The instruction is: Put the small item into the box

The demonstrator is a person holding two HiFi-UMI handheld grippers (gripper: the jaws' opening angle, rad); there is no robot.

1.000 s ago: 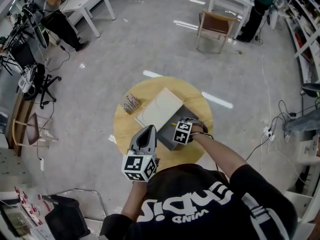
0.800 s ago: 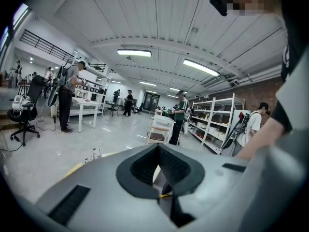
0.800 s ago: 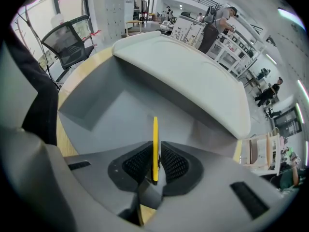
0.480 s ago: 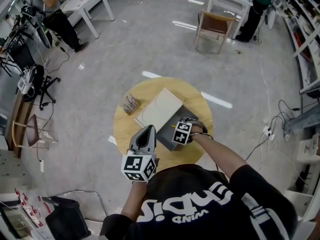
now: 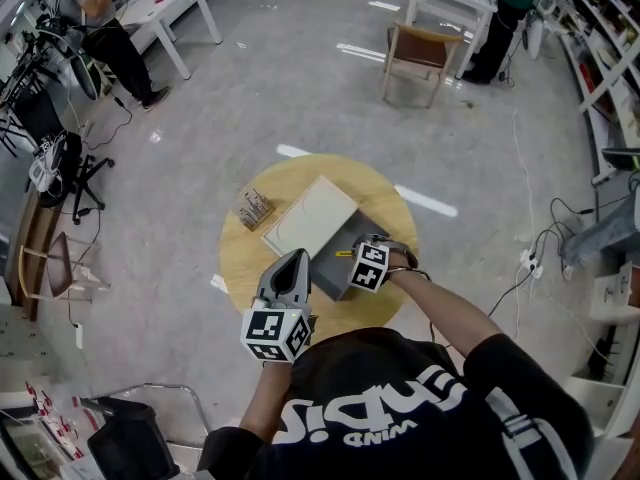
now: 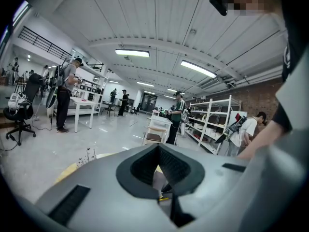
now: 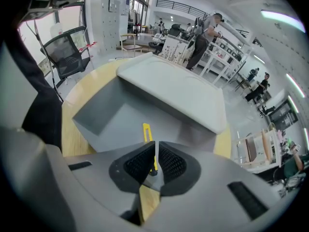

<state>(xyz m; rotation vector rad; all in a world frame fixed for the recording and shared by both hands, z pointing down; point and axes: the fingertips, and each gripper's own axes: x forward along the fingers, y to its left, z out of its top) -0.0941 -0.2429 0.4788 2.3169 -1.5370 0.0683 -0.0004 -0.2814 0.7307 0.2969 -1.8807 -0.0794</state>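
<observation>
An open grey box (image 5: 333, 268) sits on the round wooden table (image 5: 240, 268), with its pale lid (image 5: 310, 216) lying against its far side. My right gripper (image 5: 350, 255) hovers over the box's near edge, shut on a thin yellow item (image 7: 147, 132) that points down into the box's interior (image 7: 111, 120). The lid (image 7: 178, 88) shows behind it in the right gripper view. My left gripper (image 5: 293, 260) is held up near the table's front edge, left of the box. Its jaws (image 6: 158, 149) meet at the tips with nothing between them.
A small rack of thin upright pieces (image 5: 254, 208) stands on the table left of the lid. A wooden chair (image 5: 418, 53) and white tables (image 5: 165, 3) stand farther off on the floor. Cables (image 5: 545, 238) trail at the right, and an office chair (image 7: 67, 57) is near.
The head view has shifted slightly. Both grippers keep nearly the same places relative to the box, the right one still holding the yellow item.
</observation>
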